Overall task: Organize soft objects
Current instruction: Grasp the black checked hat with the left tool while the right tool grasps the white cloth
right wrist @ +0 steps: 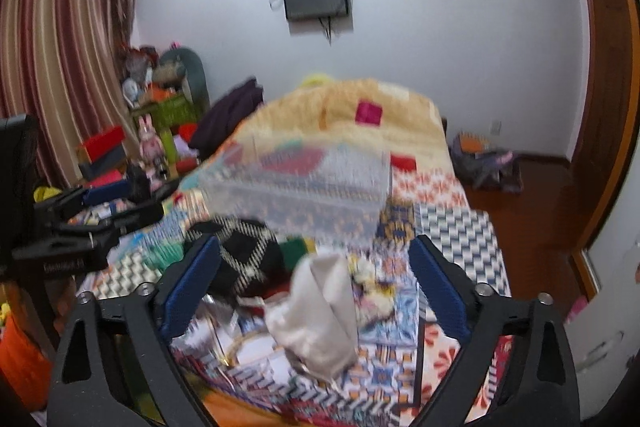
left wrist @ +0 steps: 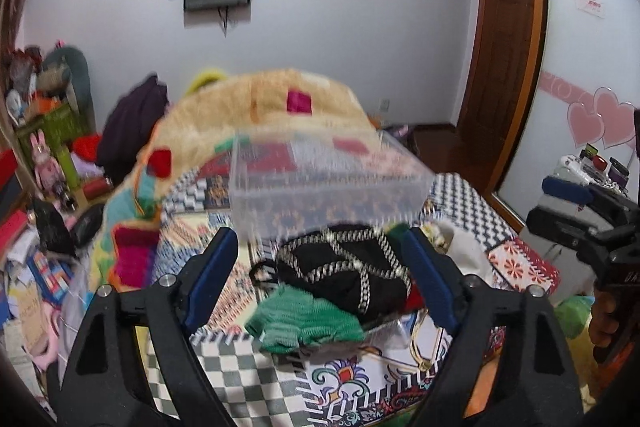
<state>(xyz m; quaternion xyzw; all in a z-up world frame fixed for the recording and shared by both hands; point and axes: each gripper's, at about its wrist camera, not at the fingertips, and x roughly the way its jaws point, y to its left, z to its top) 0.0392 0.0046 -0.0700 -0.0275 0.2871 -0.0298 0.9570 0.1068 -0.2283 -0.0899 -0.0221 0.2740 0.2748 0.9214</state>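
Left gripper [left wrist: 318, 255] w/ blue-padded jaws spread wide, nothing held, above black knit garment w/ white-checked trim [left wrist: 344, 267] & green ribbed knit cloth [left wrist: 304, 319] on patchwork-patterned bed cover [left wrist: 248, 383]. Right gripper [right wrist: 316, 267] also wide open & empty, pale grey cloth bundle [right wrist: 320, 315] lying between its fingers. Clear plastic storage box [left wrist: 320, 183] sits just behind pile, blurred

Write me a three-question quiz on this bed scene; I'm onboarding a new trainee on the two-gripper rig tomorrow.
1. True or false: the left gripper is open.
2. Which garment lies nearest in front of the black garment in the left wrist view: A green knit, B purple jacket?
3. What stands beyond the clothes pile on the bed?

Key: 1 true. 2 A. 3 A clear plastic box.
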